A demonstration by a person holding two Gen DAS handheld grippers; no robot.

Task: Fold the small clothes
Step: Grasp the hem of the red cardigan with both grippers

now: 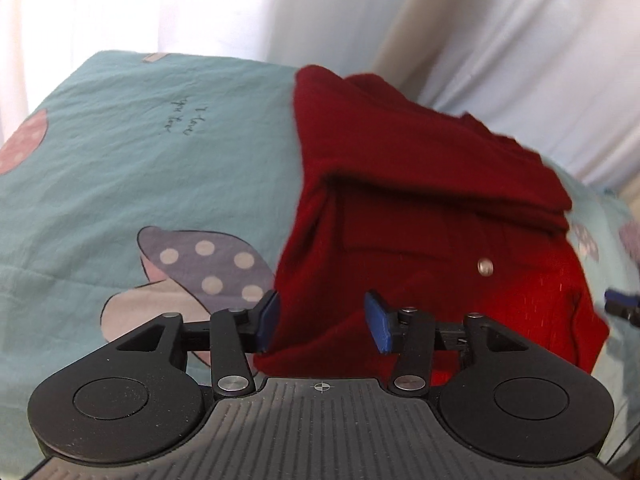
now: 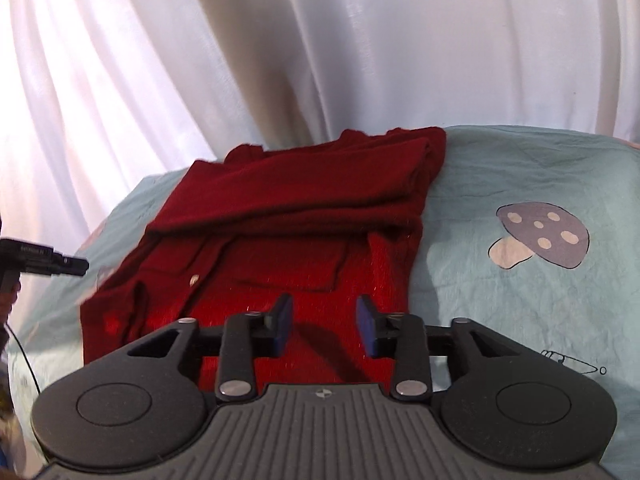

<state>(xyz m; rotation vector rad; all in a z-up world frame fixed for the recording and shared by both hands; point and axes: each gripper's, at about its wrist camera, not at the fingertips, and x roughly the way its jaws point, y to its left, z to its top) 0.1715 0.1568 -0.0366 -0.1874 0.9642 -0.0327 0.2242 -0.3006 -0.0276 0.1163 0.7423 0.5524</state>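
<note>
We noted the red cardigan (image 2: 280,240) lying centre frame on the mushroom-print sheet (image 2: 500,184), its upper part already folded down over the buttoned front; we judged the fold midway. Left tool (image 1: 322,322) and right tool (image 2: 324,326) hovered at its near hem, both wide and empty. Next called for gripping hem corners; no containers were visible.

Bright daylight through the white curtain (image 2: 280,60), blown out to glare at upper left in the left wrist view. Strong fisheye bending and dark corners at the edges. Soft motion blur along the red garment (image 1: 420,200) edges. Short dark shadow on the garment beneath the fingers (image 2: 282,322).
</note>
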